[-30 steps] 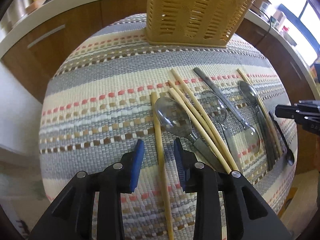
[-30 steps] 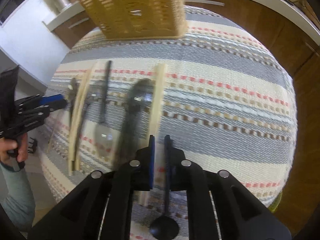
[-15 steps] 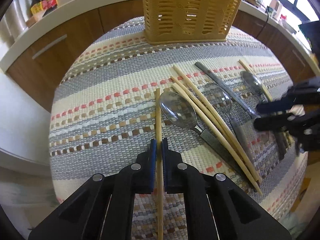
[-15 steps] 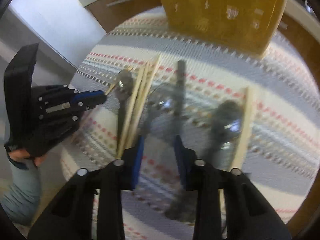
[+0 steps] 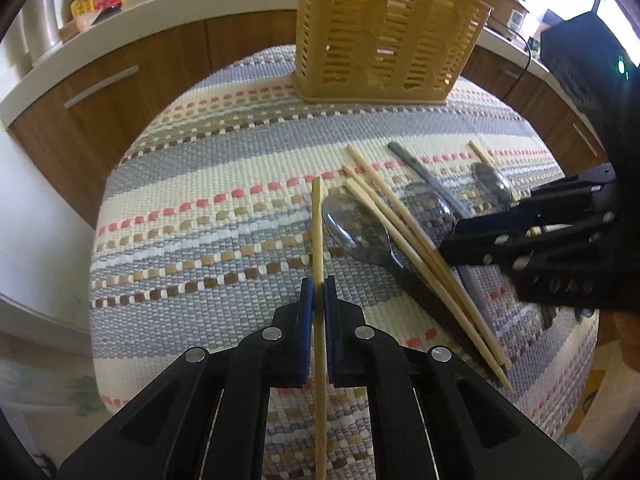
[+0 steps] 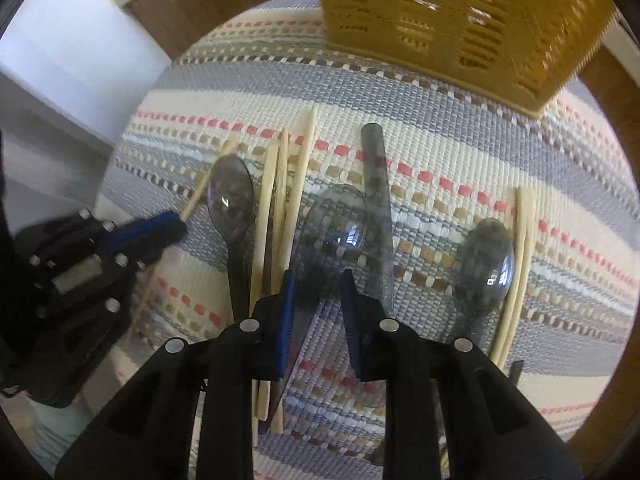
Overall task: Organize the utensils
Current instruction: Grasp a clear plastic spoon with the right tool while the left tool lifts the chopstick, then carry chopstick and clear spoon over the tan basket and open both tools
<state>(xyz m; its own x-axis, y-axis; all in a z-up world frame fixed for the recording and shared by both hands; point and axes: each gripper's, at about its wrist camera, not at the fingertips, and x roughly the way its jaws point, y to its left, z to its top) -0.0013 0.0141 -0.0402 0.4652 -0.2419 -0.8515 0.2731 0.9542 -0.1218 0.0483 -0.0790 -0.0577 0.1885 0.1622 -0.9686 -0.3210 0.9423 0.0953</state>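
While the left gripper (image 5: 319, 294) pinches a single bamboo chopstick (image 5: 317, 224) between its blue pads, the right gripper (image 6: 318, 294) hovers with jaws spread over the middle spoon (image 6: 336, 232). The remaining chopsticks (image 5: 404, 236), spoons and a knife (image 6: 378, 208) lie on the striped woven mat (image 5: 208, 216), before the yellow slotted caddy (image 5: 384, 36).

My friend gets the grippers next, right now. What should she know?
Left hand-held gripper: shut on one chopstick, whose far part lies along the mat.
Right hand-held gripper: open, low over the middle spoon, holding nothing.
On the mat: three spoons, a grey knife, three chopsticks bunched, and more chopsticks at the far right.
Basket: stands at the mat's far edge; nothing can be seen in it.
Done: one chopstick gripped.
Left: put everything in the basket.
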